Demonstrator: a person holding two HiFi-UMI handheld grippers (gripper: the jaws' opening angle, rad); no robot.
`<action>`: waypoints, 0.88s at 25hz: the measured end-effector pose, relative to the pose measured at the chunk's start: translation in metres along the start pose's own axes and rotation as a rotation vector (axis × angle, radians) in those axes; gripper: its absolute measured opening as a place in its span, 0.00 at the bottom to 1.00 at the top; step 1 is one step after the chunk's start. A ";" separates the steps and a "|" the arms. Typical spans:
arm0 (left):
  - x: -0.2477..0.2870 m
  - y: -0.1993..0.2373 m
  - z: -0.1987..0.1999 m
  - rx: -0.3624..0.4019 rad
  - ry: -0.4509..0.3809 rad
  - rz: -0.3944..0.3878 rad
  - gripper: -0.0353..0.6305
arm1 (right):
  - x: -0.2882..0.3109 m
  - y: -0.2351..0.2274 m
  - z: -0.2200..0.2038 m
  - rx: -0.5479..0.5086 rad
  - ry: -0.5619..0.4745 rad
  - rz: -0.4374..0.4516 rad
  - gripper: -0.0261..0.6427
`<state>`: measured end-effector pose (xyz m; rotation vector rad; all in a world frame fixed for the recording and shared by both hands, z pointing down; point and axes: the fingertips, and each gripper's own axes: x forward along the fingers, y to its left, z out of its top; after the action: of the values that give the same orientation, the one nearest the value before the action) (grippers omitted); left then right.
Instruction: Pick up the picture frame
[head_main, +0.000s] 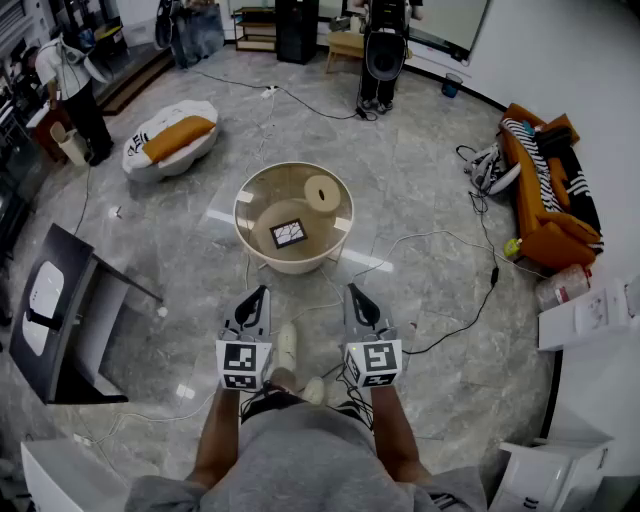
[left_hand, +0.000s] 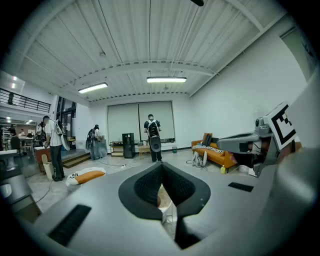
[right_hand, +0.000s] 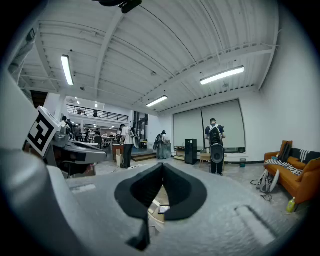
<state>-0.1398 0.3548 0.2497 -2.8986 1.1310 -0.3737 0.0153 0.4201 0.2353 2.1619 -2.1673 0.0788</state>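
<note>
Flat picture frame (head_main: 288, 234) near front edge of round tabletop (head_main: 263, 204), left gripper (head_main: 261, 291) and right gripper (head_main: 352, 290) each pressed together, empty, side by side

Round table (head_main: 243, 225) standing on the grey floor (head_main: 400, 160), picture frame (head_main: 288, 234) lying on it, tan roll (head_main: 322, 192) sitting near the frame.

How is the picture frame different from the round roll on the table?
The picture frame is dark and rectangular; the roll is tan and round with a hole. The picture frame lies nearer the person, the roll farther. Both rest on the round table.
</note>
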 end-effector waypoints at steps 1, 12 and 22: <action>-0.001 0.000 -0.002 -0.002 0.004 -0.003 0.08 | 0.000 0.002 -0.001 -0.001 0.002 0.004 0.04; 0.023 0.018 -0.014 -0.015 0.029 0.005 0.08 | 0.032 0.004 -0.013 0.003 0.035 0.034 0.04; 0.114 0.071 -0.006 -0.027 0.045 0.000 0.08 | 0.135 -0.023 -0.009 0.012 0.054 0.042 0.04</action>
<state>-0.1074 0.2265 0.2740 -2.9272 1.1508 -0.4287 0.0381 0.2867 0.2560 2.0954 -2.1881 0.1520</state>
